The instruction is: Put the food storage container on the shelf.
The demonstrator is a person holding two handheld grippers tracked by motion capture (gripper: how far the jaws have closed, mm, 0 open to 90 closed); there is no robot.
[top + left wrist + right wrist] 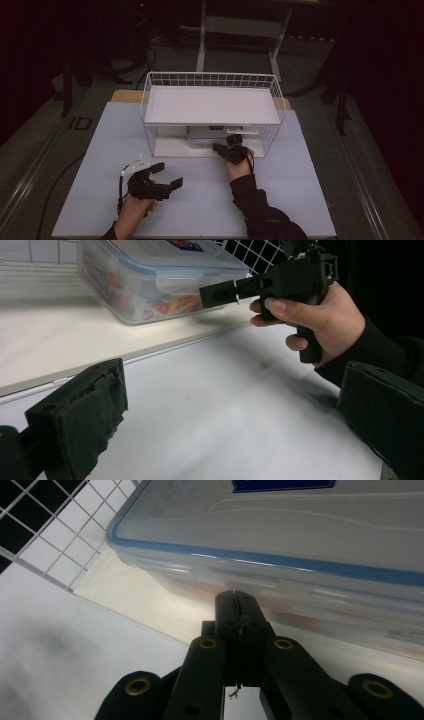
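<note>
Dark floor and stand legs surround a pale table (300, 200) carrying a white wire rack (212, 80) with a flat shelf on top and a low bay beneath. Under that shelf sits the box (150, 277), a clear tub with a blue-rimmed lid and colourful contents, lying on the rack's base board near the front lip and right of centre. The right gripper (226, 148) reaches into the bay from the near side, its jaws pressed together; their tips meet the lid's side flap (300, 587), though whether they pinch that flap or merely touch it I cannot tell. By my reading the work is at its start: contact with the box looks made, but the box remains fully inside the rack, so drawing it out onto the table is all left to do. The left gripper (167, 175) rests low over the near-left table, jaws spread wide with nothing between them, well apart from the rack.

Room is tight around the box: shelf close overhead, mesh wall just right of the hand, and a small step at the board's front edge. Toward the person the table lies bare and wide.
</note>
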